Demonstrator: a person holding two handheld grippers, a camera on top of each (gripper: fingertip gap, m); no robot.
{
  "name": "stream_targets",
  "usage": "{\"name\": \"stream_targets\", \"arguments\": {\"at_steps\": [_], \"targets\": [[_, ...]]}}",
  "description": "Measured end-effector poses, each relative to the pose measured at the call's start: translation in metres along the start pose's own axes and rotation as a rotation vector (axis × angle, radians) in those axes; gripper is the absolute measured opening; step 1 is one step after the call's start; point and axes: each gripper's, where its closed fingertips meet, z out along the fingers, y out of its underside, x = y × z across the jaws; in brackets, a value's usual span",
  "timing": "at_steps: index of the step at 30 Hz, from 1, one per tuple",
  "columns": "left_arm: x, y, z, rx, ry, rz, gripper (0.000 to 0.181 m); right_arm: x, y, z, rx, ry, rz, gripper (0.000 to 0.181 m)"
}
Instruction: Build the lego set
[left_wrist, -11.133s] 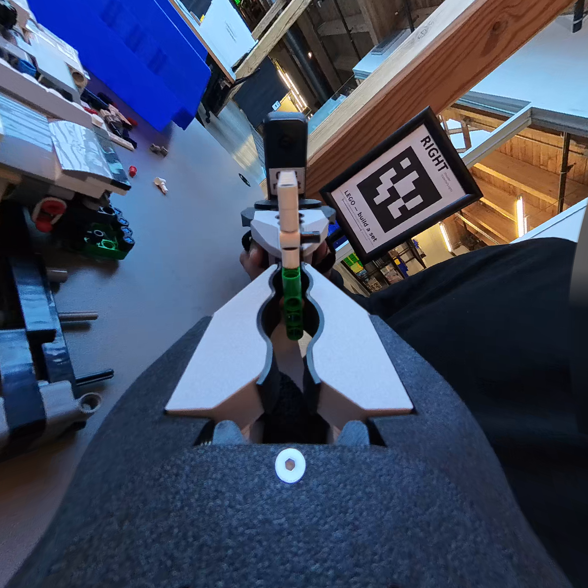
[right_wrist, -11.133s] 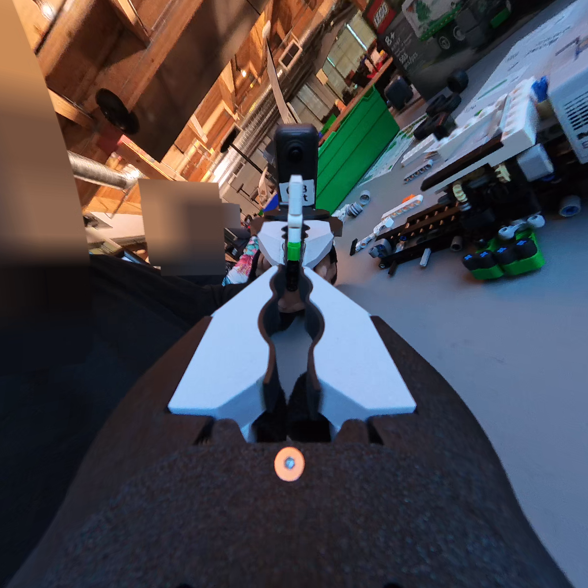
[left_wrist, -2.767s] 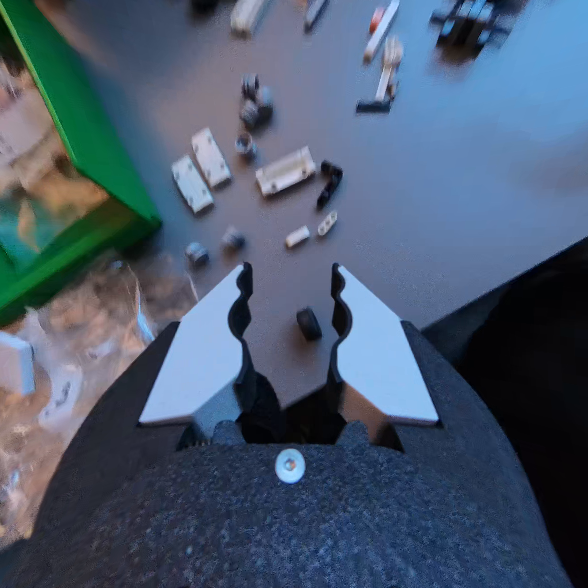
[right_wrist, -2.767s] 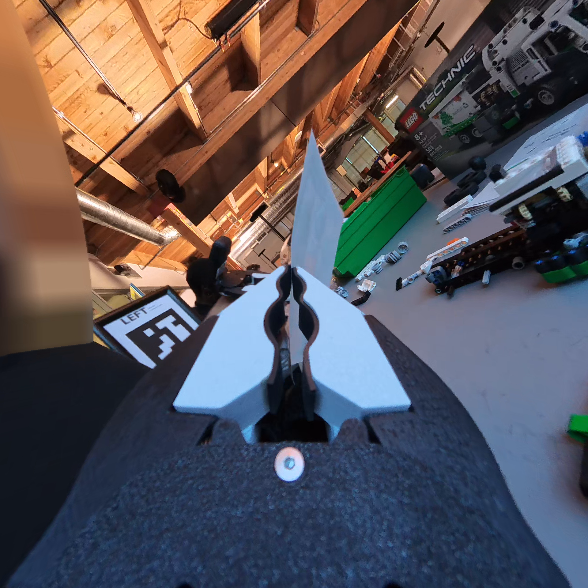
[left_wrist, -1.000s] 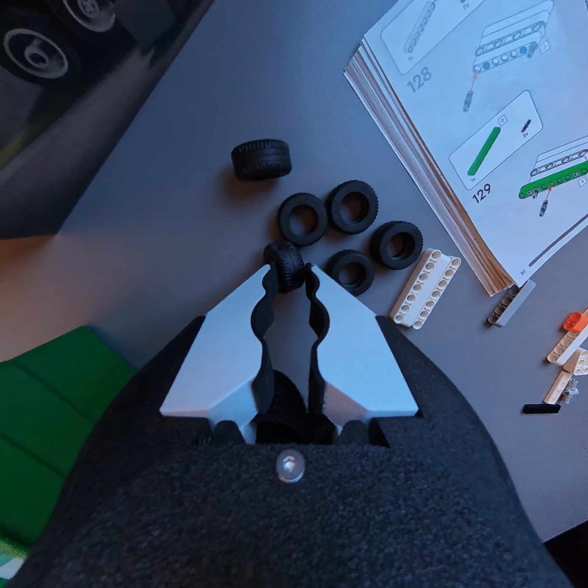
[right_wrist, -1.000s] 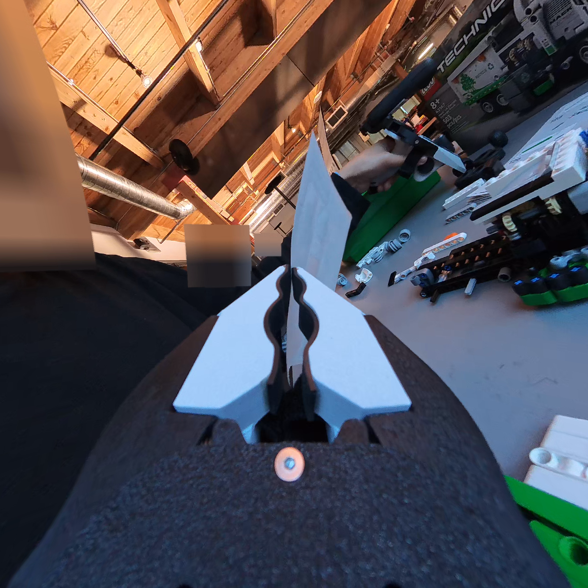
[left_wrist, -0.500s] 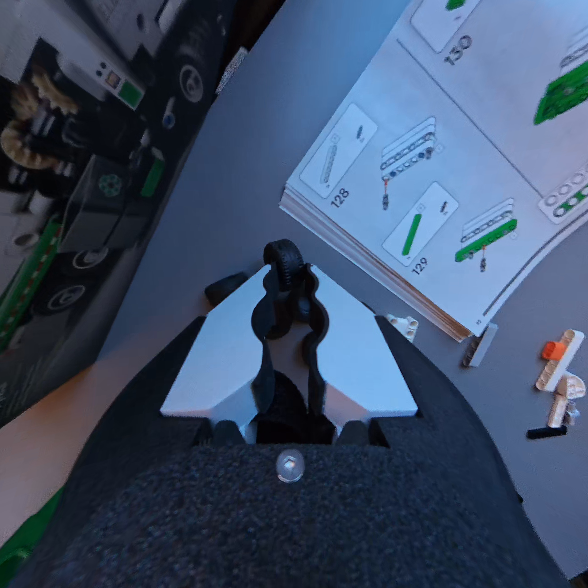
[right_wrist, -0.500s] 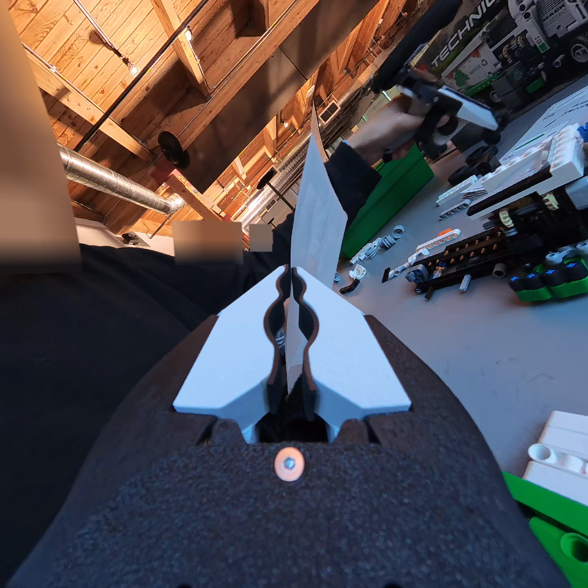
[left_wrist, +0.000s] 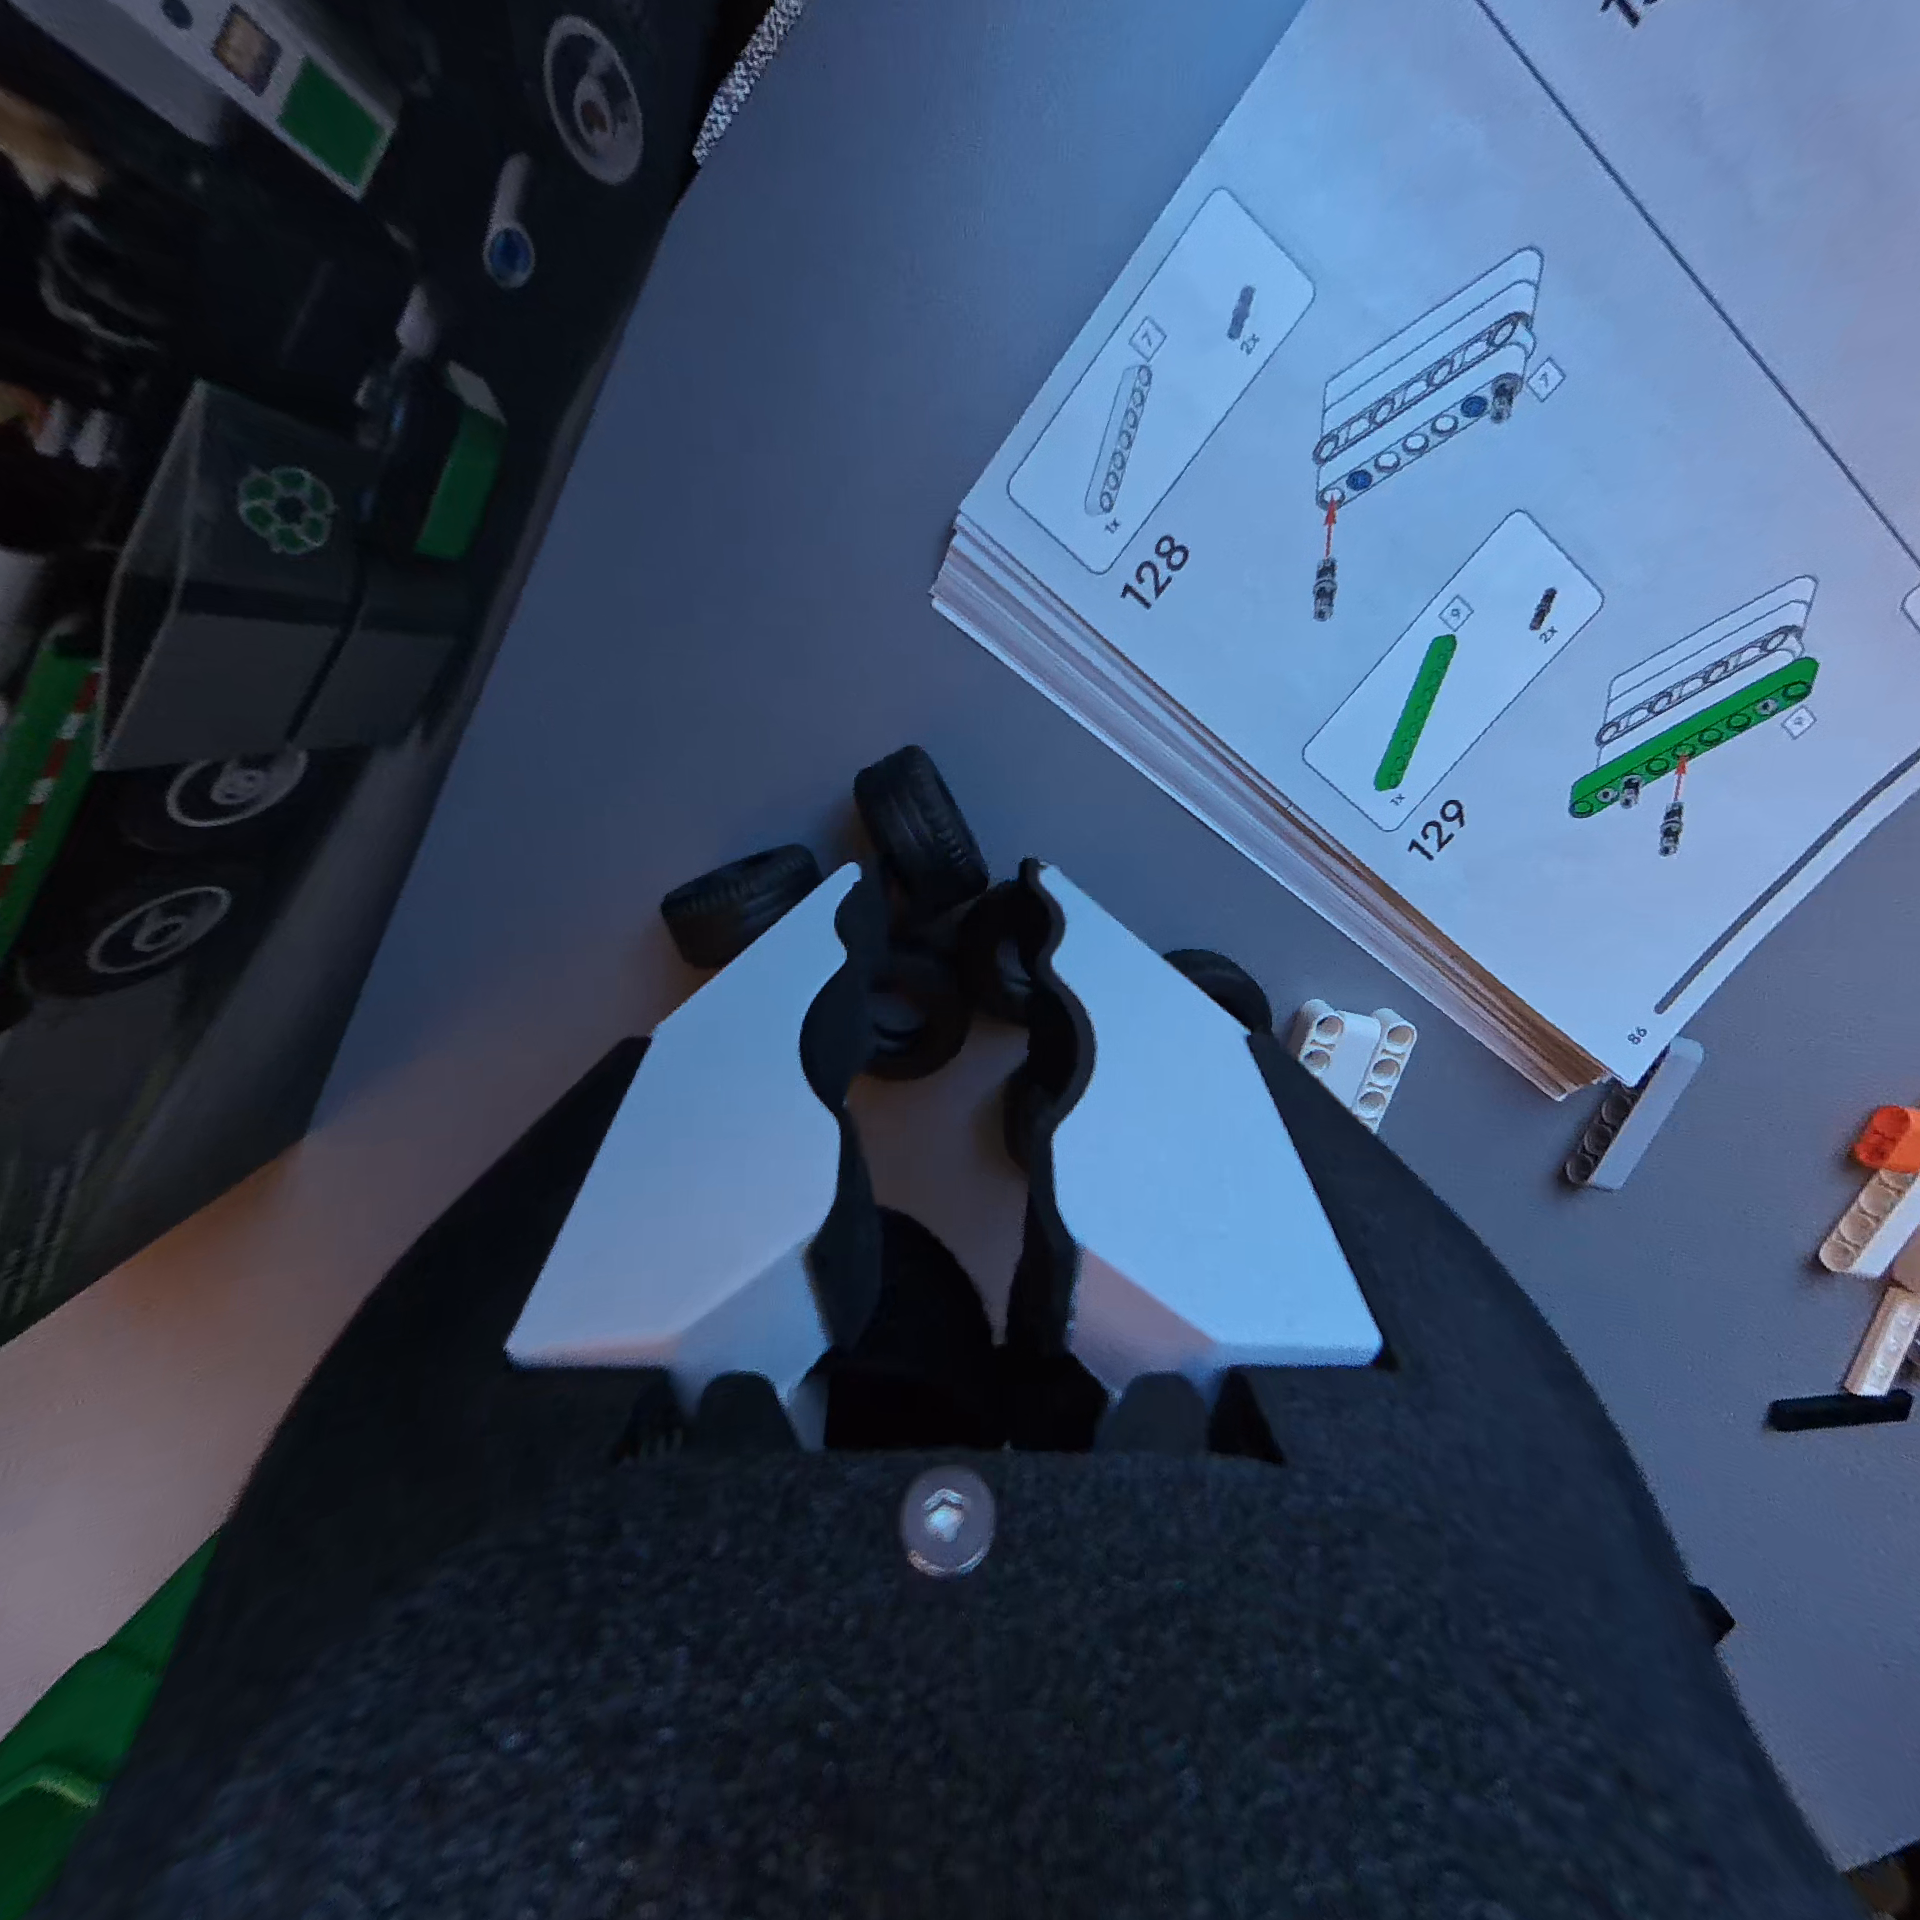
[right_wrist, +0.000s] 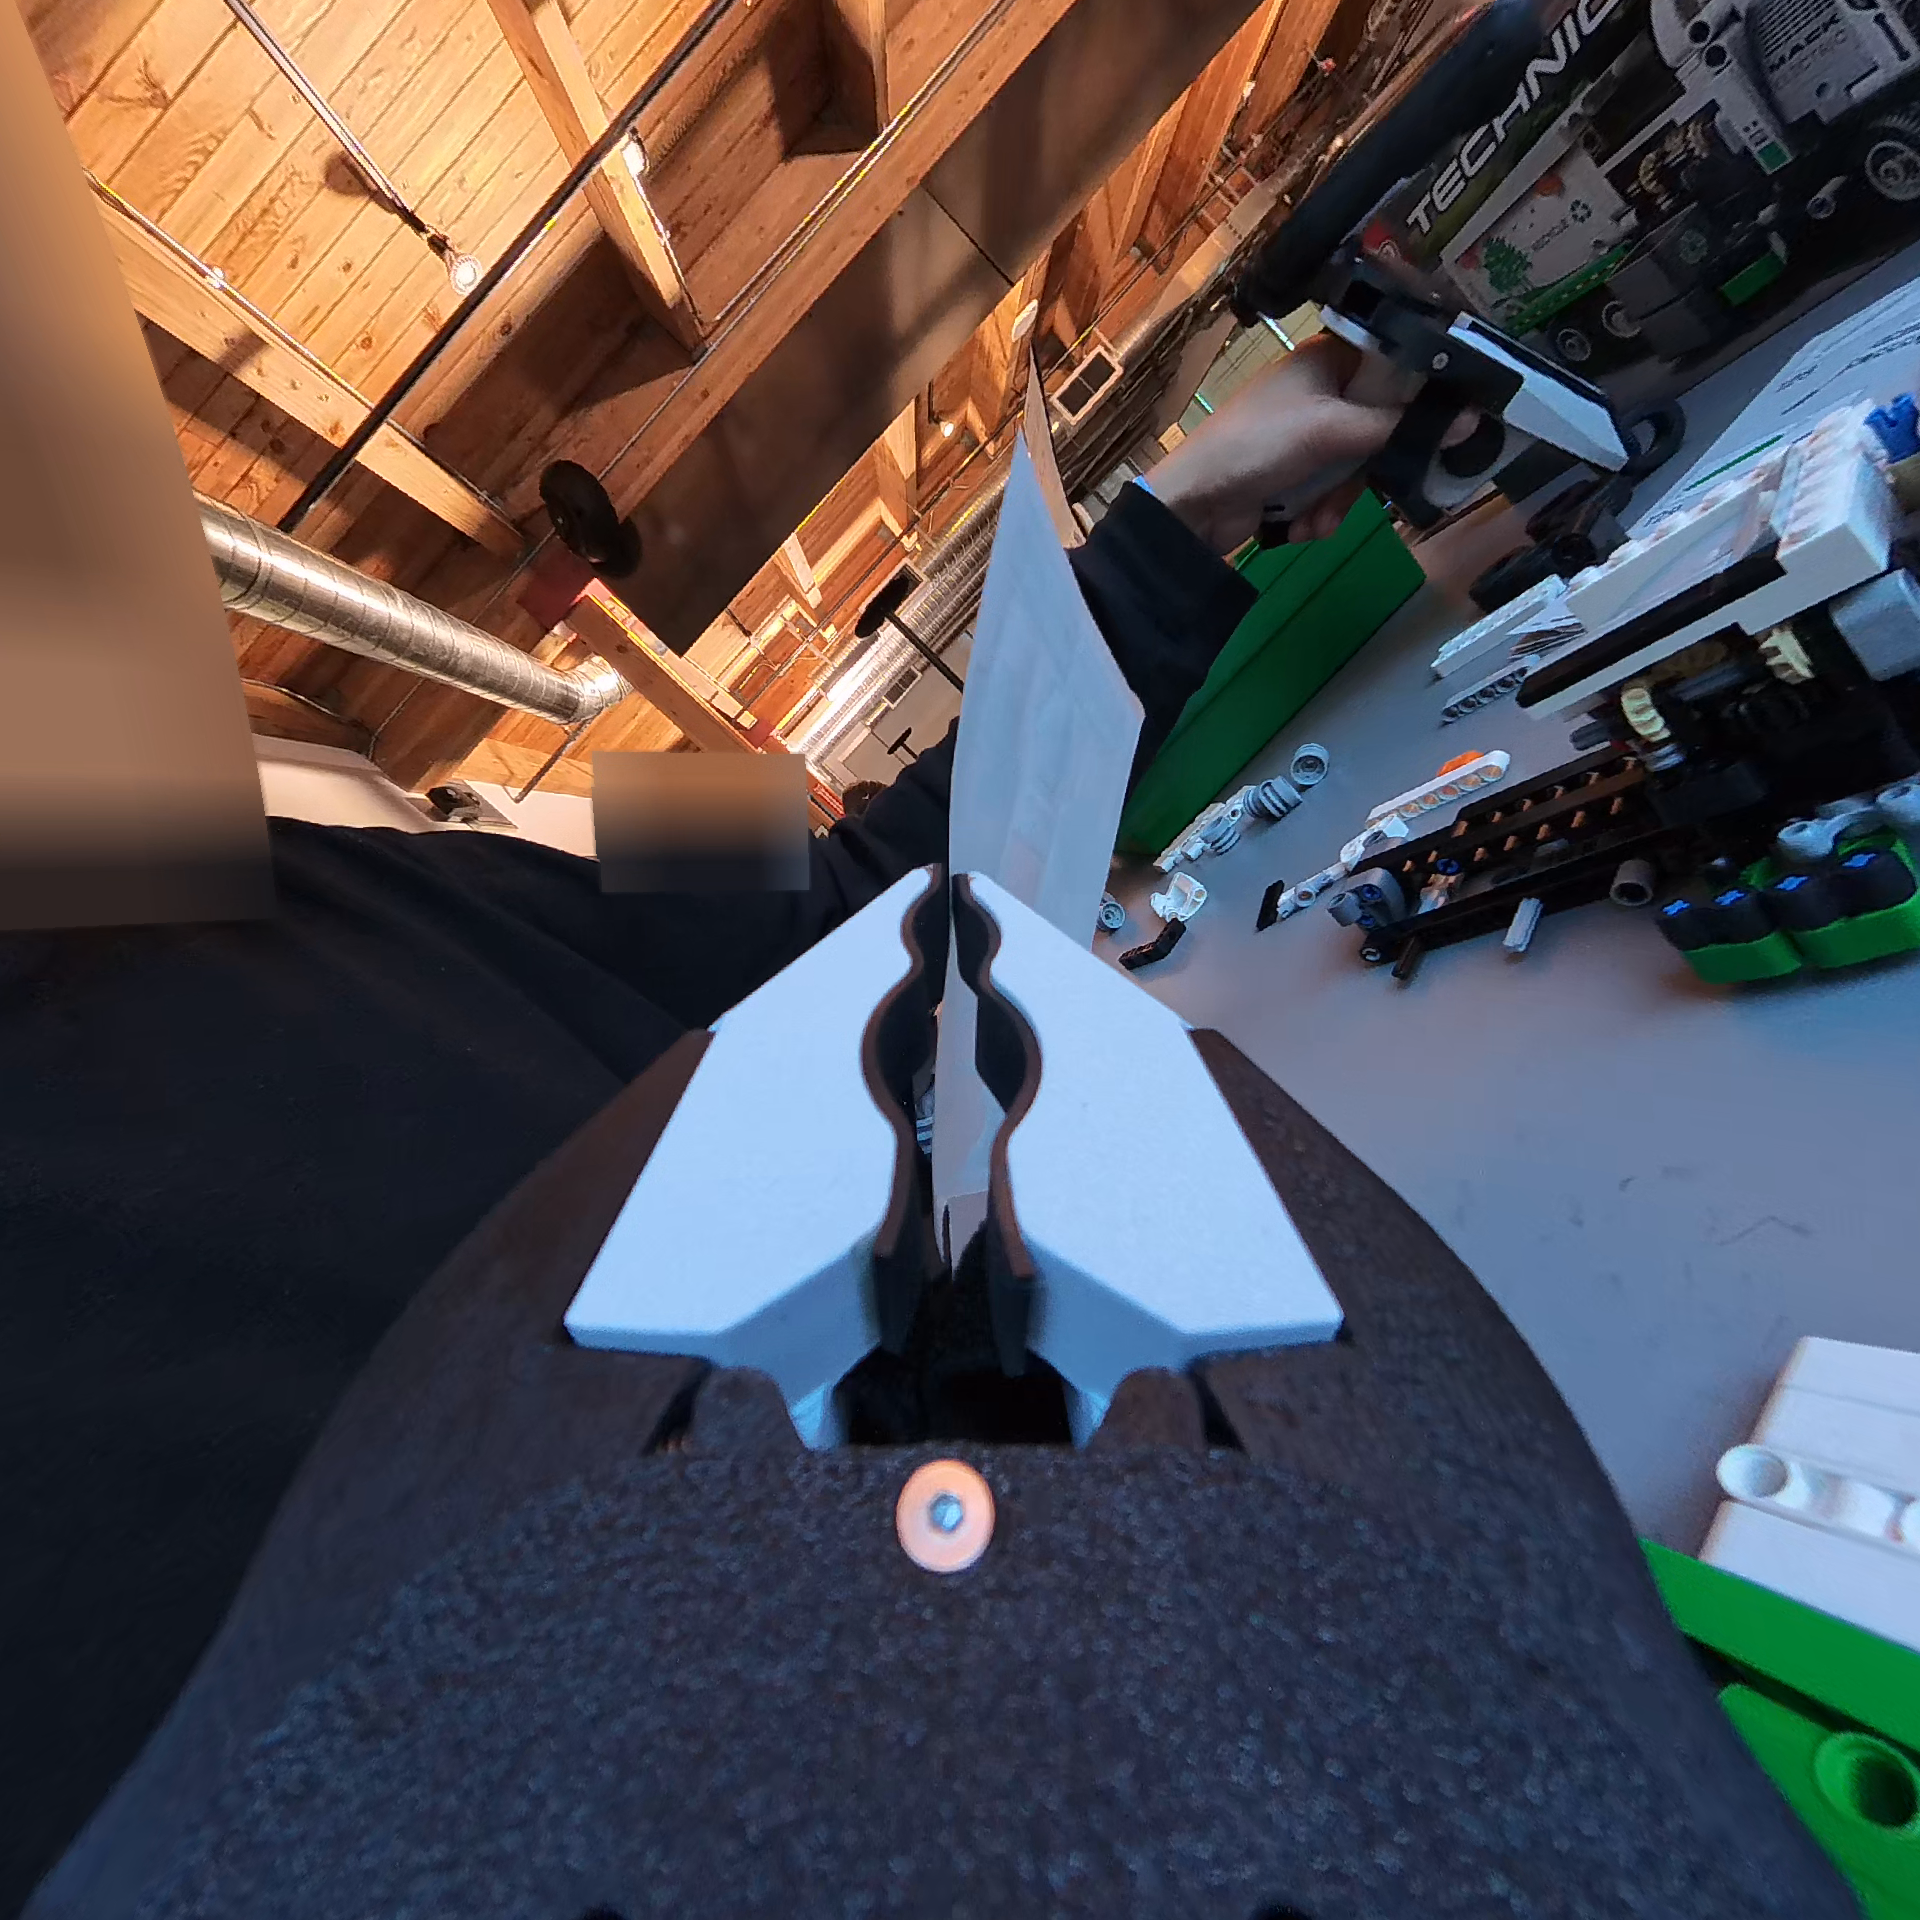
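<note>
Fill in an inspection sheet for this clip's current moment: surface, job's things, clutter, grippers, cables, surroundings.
Surface: grey table, in use.
Job's things: black tyre at the left gripper tips; open instruction booklet; partly built model.
Clutter: loose tyre, white beam, small parts.
Grippers: left jaws shut on the tyre; right gripper jaws shut on a white sheet.
Cables: nothing seen.
Surroundings: set box, green bin, timber ceiling.

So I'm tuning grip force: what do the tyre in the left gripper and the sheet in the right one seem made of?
Tyre: looks like matte black rubber, with moulded tread grooves and no gloss. Sheet: probably thin white paper or light card, since it stands from the jaws with a slight curl.
</note>
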Motion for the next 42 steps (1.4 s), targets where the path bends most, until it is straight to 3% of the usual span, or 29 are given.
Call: {"name": "stream_targets", "arguments": {"at_steps": [1,8,12,15,18,20,21,22,25,28,31,33,42], "targets": [[-0.001,-0.001,-0.001,0.003,-0.009,0.003,0.024,0.000,0.000,0.000,0.000,0.000,0.001,0.000],[-0.004,-0.003,-0.016,0.035,-0.037,0.003,0.032,0.000,0.000,0.000,-0.001,0.001,0.000,0.000],[0.016,0.000,-0.062,0.137,-0.027,0.019,0.039,0.001,-0.001,0.000,0.005,0.005,-0.002,0.000],[0.063,0.003,-0.131,0.429,0.009,0.097,0.041,0.001,-0.005,-0.002,0.027,0.015,-0.019,0.000],[0.150,0.008,-0.191,0.858,0.194,0.198,0.049,0.000,-0.021,-0.004,0.118,0.025,-0.037,0.000],[0.218,0.018,-0.205,1.099,0.349,0.253,0.058,-0.006,-0.035,-0.003,0.185,0.003,-0.036,0.000],[0.244,0.023,-0.199,1.153,0.388,0.245,0.050,-0.009,-0.041,-0.003,0.210,-0.005,-0.042,0.000],[0.266,0.026,-0.186,1.157,0.413,0.211,0.042,-0.013,-0.044,-0.002,0.229,-0.016,-0.053,0.000],[0.332,0.032,-0.140,1.005,0.607,0.153,0.062,-0.028,-0.045,-0.002,0.250,-0.072,-0.056,0.000],[0.377,0.032,-0.145,0.981,0.933,0.085,0.065,-0.033,-0.042,-0.005,0.279,-0.098,-0.027,0.000],[0.392,0.033,-0.156,0.980,1.108,0.050,0.046,-0.029,-0.039,-0.009,0.295,-0.048,-0.052,0.000],[0.395,0.031,-0.154,0.975,1.107,0.046,0.033,-0.025,-0.036,-0.013,0.297,0.011,-0.080,0.000],[0.361,0.012,-0.167,1.082,1.004,-0.050,0.019,-0.013,-0.027,-0.023,0.297,0.096,-0.089,0.000]]}}
